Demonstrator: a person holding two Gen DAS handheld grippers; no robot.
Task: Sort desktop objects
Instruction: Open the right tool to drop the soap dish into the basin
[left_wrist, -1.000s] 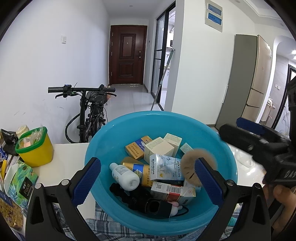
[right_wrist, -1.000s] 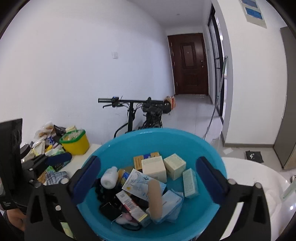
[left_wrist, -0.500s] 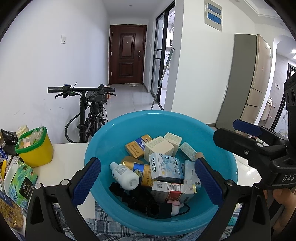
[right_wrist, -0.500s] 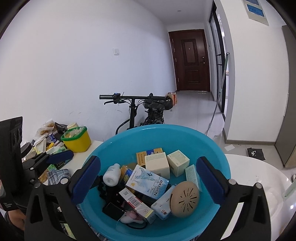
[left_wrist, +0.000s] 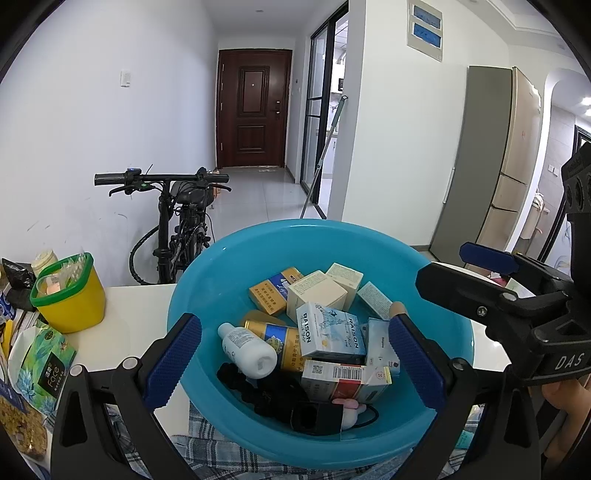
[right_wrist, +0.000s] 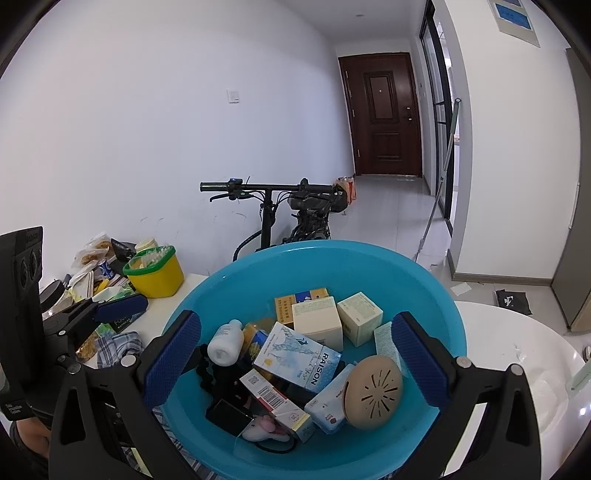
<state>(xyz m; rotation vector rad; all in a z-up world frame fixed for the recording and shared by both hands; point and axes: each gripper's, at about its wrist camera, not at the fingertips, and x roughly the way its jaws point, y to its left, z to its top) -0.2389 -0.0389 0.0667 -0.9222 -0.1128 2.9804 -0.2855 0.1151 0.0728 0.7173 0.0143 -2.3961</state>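
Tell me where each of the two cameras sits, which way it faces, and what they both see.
Left wrist: sits on the left gripper, looking forward and down into the blue basin; its own two blue-padded fingers frame the view, and the right gripper with a hand shows at the right edge.
Right wrist: sits on the right gripper, over the same basin from the other side; the left gripper shows at the left edge.
Shared: the basin, the RAISON box, the white bottle, the yellow tub, the bicycle and the brown door.
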